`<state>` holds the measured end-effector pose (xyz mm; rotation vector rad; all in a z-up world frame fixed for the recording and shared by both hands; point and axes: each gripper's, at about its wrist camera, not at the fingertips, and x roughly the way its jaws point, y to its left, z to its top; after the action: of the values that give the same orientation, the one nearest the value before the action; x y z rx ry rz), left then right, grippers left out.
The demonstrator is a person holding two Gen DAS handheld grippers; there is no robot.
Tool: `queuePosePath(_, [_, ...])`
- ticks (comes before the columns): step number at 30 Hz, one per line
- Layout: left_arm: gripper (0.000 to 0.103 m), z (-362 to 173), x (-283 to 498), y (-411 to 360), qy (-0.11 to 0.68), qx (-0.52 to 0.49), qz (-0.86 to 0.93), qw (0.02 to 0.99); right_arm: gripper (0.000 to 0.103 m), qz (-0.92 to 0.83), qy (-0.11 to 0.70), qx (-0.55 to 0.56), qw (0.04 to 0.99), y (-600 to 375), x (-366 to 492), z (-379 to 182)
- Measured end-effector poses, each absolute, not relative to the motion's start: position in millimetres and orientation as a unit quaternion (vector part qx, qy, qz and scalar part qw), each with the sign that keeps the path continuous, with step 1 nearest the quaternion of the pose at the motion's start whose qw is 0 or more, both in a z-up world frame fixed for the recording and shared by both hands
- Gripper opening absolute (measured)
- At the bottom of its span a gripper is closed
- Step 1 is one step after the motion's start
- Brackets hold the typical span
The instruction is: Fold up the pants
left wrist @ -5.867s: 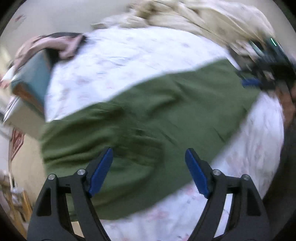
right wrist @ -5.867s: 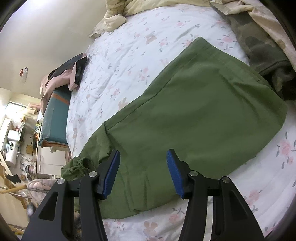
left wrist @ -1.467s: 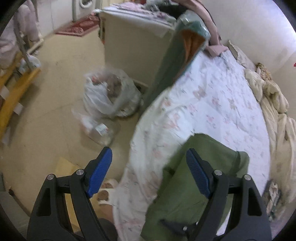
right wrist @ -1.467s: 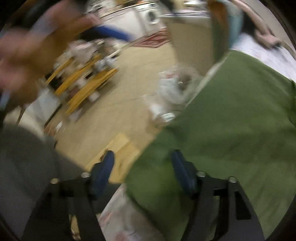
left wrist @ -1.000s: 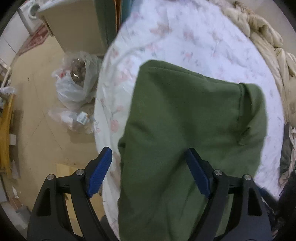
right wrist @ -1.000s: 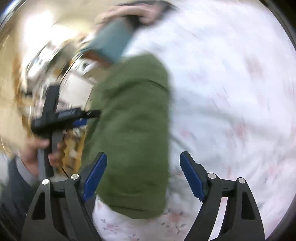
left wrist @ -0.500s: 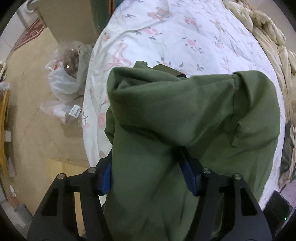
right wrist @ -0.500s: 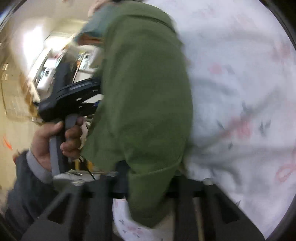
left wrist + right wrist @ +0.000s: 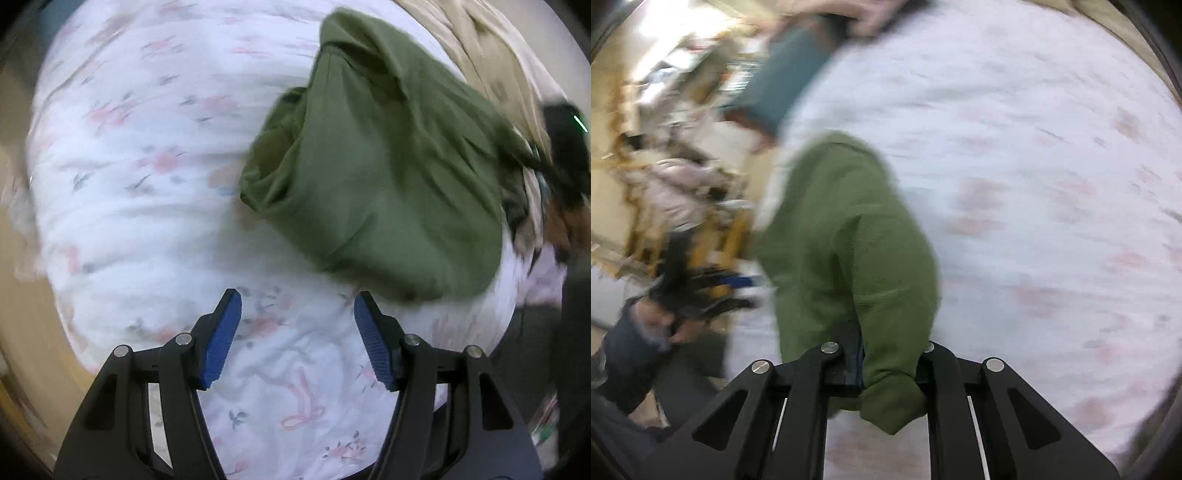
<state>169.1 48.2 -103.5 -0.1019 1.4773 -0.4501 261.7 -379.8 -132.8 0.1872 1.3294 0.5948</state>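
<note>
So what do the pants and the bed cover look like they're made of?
Pants: soft, matte olive cloth, probably a cotton knit or brushed weave; it slumps in rounded folds with no sheen, and bunches where the right gripper pinches it. Bed cover: thin white printed fabric with pink flowers, likely cotton or a blend; fine wrinkles, puffy beneath, so perhaps padded.

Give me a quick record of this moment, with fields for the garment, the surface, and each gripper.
garment: green pants, bunched and lifted at one end
surface: white floral bedsheet
left gripper: open, nothing between its blue pads, over bare sheet near the pants
right gripper: shut on the pants' edge, cloth hanging from it
view quality: both motion-blurred
</note>
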Motion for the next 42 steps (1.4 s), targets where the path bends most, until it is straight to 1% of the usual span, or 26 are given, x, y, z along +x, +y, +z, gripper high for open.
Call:
queuePosePath(1, [0.06,-100,170,47,0.663,-0.042,-0.204,0.719,0.016,0.256,0.613,0.088,0.743,-383,264,-140])
queuePosePath(3, [0.06,-86,178,50,0.648,-0.054,-0.198,0.734,0.018,0.241,0.616,0.112,0.742,-386,267,-151])
queuePosePath(5, [0.061,-73,185,58,0.627,-0.066,-0.187,0.753,0.021,0.222,0.601,0.137,0.755,-393,259,-151])
queuePosePath(6, [0.065,-61,190,60,0.61,-0.071,-0.186,0.767,0.029,0.214,0.597,0.142,0.76,-390,252,-148])
queuePosePath(7, [0.075,-55,194,64,0.598,-0.071,-0.188,0.776,0.039,0.207,0.593,0.148,0.764,-395,246,-149])
queuePosePath(8, [0.08,-46,198,64,0.584,-0.069,-0.187,0.787,0.043,0.2,0.587,0.159,0.769,-400,238,-149])
queuePosePath(9, [0.087,-38,205,64,0.573,-0.069,-0.183,0.796,0.053,0.19,0.579,0.173,0.774,-407,231,-147])
queuePosePath(10, [0.089,-35,218,61,0.567,-0.07,-0.183,0.8,0.072,0.175,0.57,0.182,0.782,-415,226,-143])
queuePosePath(11, [0.089,-33,224,56,0.566,-0.07,-0.185,0.8,0.077,0.159,0.556,0.193,0.793,-420,225,-137])
queuePosePath(13, [0.089,-36,246,39,0.574,-0.066,-0.189,0.794,0.079,0.135,0.524,0.258,0.801,-438,213,-125])
queuePosePath(15, [0.089,-47,263,24,0.575,-0.05,-0.202,0.792,0.08,0.106,0.502,0.344,0.786,-454,198,-132])
queuePosePath(18, [0.089,-82,278,-2,0.603,-0.044,-0.222,0.765,0.081,0.078,0.494,0.441,0.745,-445,168,-164])
queuePosePath(20, [0.089,-99,282,-11,0.618,-0.038,-0.231,0.75,0.083,0.069,0.504,0.49,0.708,-429,153,-197])
queuePosePath(22, [0.089,-117,284,-18,0.622,0.006,-0.218,0.752,0.083,0.091,0.519,0.524,0.669,-409,150,-228])
queuePosePath(24, [0.09,-135,286,-16,0.628,0.01,-0.224,0.745,0.083,0.148,0.527,0.531,0.647,-385,157,-245])
queuePosePath(25, [0.089,-145,286,-13,0.637,-0.004,-0.228,0.737,0.083,0.167,0.54,0.498,0.658,-371,164,-246])
queuePosePath(27, [0.088,-163,286,-9,0.649,-0.034,-0.236,0.723,0.084,0.177,0.533,0.45,0.694,-356,173,-243])
queuePosePath(29, [0.083,-169,282,-10,0.641,-0.033,-0.243,0.728,0.081,0.179,0.521,0.441,0.709,-352,178,-244])
queuePosePath(30, [0.077,-169,280,-10,0.636,-0.033,-0.243,0.732,0.069,0.179,0.517,0.445,0.709,-352,180,-245])
queuePosePath(31, [0.063,-169,276,-12,0.632,-0.034,-0.244,0.735,0.038,0.188,0.519,0.443,0.706,-349,183,-244])
queuePosePath(32, [0.05,-168,273,-14,0.63,-0.037,-0.252,0.734,0.028,0.199,0.516,0.436,0.71,-347,185,-240])
queuePosePath(33, [0.036,-164,268,-15,0.625,-0.048,-0.26,0.734,0.024,0.204,0.509,0.409,0.729,-344,186,-228])
queuePosePath(34, [0.025,-159,263,-17,0.62,-0.048,-0.264,0.737,0.021,0.21,0.504,0.392,0.741,-340,188,-222])
queuePosePath(37, [0.017,-142,247,-10,0.603,-0.079,-0.263,0.749,0.018,0.226,0.486,0.385,0.751,-340,192,-201])
queuePosePath(40, [0.015,-118,222,0,0.59,-0.127,-0.262,0.753,0.018,0.246,0.483,0.376,0.751,-343,197,-173])
queuePosePath(42, [0.015,-102,200,13,0.59,-0.173,-0.242,0.751,0.018,0.273,0.506,0.37,0.73,-348,206,-160])
